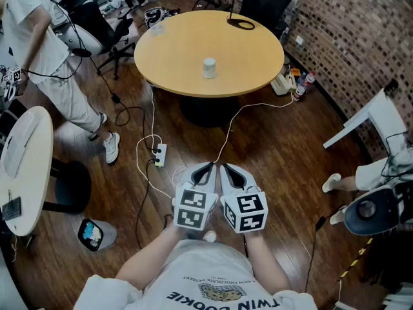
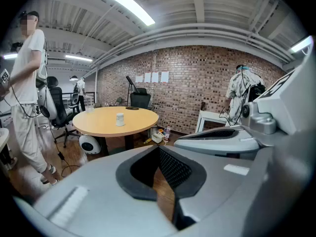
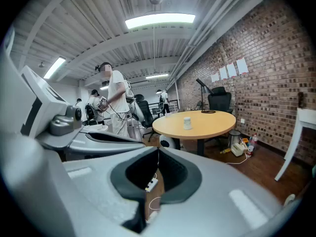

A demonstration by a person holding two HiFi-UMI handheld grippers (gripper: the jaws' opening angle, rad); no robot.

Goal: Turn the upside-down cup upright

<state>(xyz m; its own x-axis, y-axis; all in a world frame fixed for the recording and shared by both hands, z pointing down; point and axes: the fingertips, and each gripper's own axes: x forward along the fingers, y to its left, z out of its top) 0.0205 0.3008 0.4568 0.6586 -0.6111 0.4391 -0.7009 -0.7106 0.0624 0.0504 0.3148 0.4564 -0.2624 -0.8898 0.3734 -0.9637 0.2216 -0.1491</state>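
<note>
Cup (image 1: 209,68): small, white, alone near the middle of the round wooden surface (image 1: 187,41), well apart from both grippers. It is too small here to confirm which end is up.

Left gripper (image 1: 206,172) and right gripper (image 1: 227,173): side by side close to the person's body, over the floor, aimed toward the surface. Fingers of both are pressed together, nothing between them.

Floor between person and surface: white cables, power strip (image 1: 160,155).

Risks (judged):
- Feet may catch the cables on approach.
- Fingers arriving closed would knock the light cup over or roll it toward the edge.
- A shallow pinch on the wall may let it slip mid-turn.
</note>
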